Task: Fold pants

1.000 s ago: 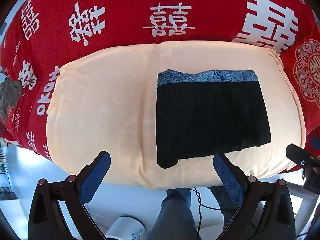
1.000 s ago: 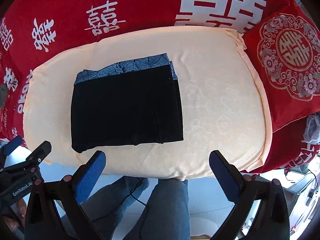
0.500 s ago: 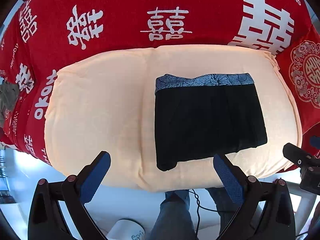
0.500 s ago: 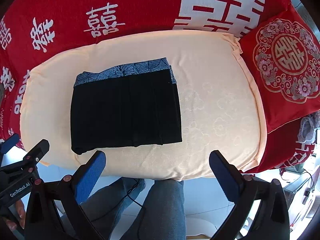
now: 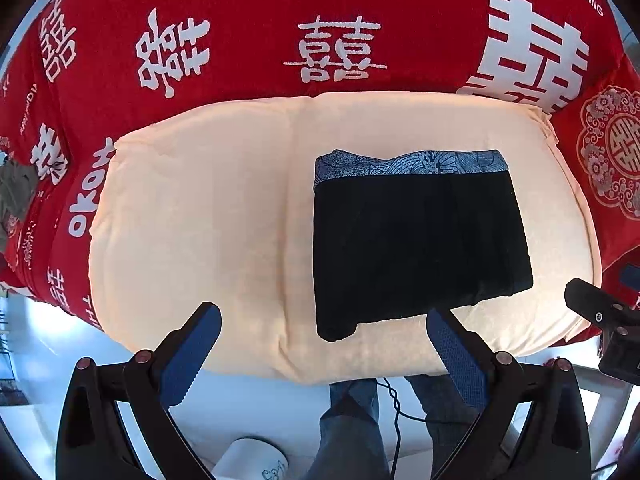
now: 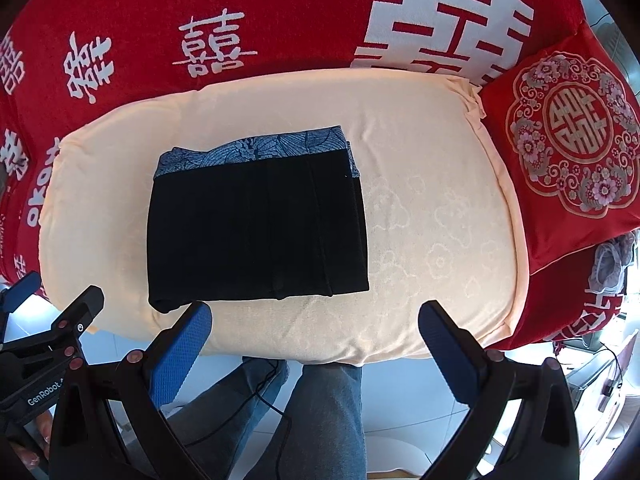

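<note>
Black pants [image 5: 416,248] [image 6: 256,232] lie folded into a flat rectangle on a cream cushion [image 5: 200,220] [image 6: 440,220], with a blue patterned waistband along the far edge. My left gripper [image 5: 320,320] hangs open above the cushion's near edge, nothing between its blue pads; its right finger sits just in front of the pants' near edge. My right gripper [image 6: 314,314] is open too, held clear of the cloth, with its left finger near the pants' near left corner. Neither gripper touches the pants.
A red sofa cover [image 5: 320,8] with white characters surrounds the cushion. A red embroidered pillow [image 6: 568,140] leans at the right. A person's legs in jeans [image 6: 320,412] stand below the cushion edge over a pale floor. A black cable [image 5: 394,400] hangs there.
Both grippers have drawn back and up a little from the cushion, so the pants look smaller and farther. The pants have not moved. Both stay open.
</note>
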A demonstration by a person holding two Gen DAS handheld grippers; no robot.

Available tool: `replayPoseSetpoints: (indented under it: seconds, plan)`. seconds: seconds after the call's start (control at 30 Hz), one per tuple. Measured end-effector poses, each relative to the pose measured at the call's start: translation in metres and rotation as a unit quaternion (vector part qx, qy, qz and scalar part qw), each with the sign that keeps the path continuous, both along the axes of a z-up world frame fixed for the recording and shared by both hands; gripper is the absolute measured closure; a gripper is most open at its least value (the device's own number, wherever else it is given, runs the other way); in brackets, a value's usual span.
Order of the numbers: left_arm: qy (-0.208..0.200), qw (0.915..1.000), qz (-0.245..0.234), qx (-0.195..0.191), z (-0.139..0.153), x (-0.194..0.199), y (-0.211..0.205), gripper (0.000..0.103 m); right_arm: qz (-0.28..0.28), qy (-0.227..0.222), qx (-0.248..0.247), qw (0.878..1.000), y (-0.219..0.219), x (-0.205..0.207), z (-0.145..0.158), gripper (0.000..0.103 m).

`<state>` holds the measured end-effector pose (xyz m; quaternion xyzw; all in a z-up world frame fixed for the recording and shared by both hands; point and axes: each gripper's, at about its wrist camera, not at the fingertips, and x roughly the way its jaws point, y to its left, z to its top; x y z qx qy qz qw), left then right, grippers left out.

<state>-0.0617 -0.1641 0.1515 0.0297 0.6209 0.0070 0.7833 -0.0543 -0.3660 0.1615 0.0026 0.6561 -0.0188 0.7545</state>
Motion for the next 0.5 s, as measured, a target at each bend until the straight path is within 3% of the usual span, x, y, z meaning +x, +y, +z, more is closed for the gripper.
replayPoseSetpoints:
  seconds: [0.5]
  plan:
    - [-0.003,1.0000,-0.007,0.000,-0.0006,-0.0028,0.0054,0.000,-0.006,0.001,-0.004,1.000,-0.0005,0.0015,0.0022,0.000]
